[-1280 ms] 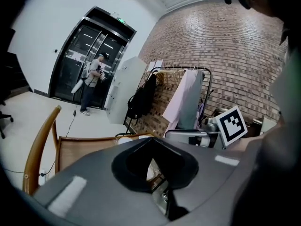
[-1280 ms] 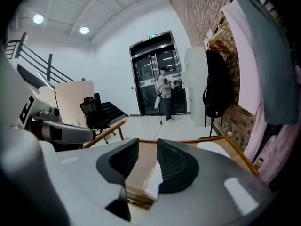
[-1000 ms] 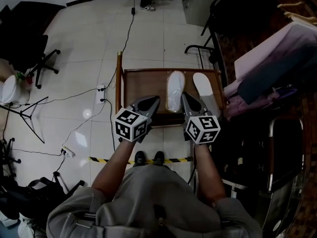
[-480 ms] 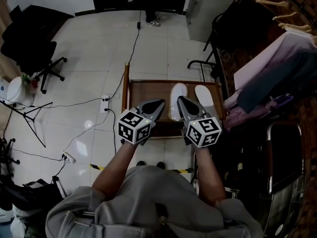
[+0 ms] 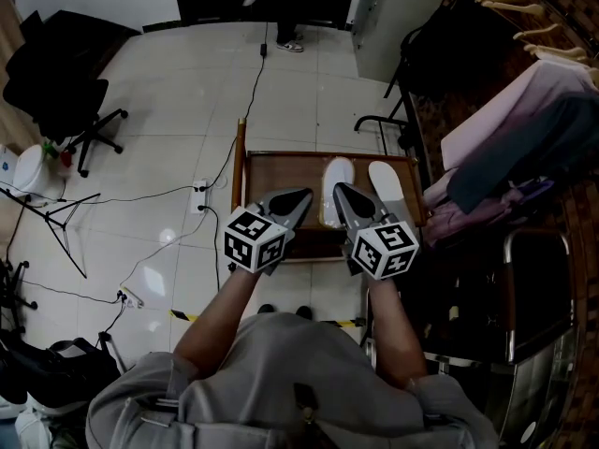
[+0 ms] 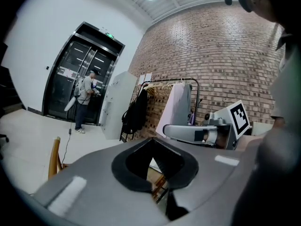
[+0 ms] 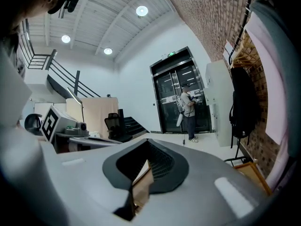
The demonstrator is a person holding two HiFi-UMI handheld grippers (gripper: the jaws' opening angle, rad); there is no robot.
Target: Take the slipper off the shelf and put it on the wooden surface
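Observation:
Two white slippers lie side by side on the brown wooden surface [image 5: 271, 171]: one slipper [image 5: 333, 178] near the middle, the other slipper [image 5: 387, 185] at the right edge. My left gripper [image 5: 303, 195] hovers over the surface's near edge, shut and empty. My right gripper [image 5: 340, 190] is beside it, shut and empty, its tip in front of the middle slipper's near end. In the left gripper view the left gripper [image 6: 151, 140] points at the room with the right gripper's cube beside it. The right gripper view shows the right gripper [image 7: 148, 142] with its jaws together.
A clothes rail with hanging garments [image 5: 524, 110] and a dark metal rack [image 5: 529, 279] stand close on the right. Cables and a power strip [image 5: 199, 195] lie on the tiled floor at left. An office chair [image 5: 56, 73] is far left. A person [image 5: 285, 12] stands by the far door.
The head view has drawn back and up, so the wooden surface looks smaller. Both grippers stay shut over its near edge, almost still in the last half second.

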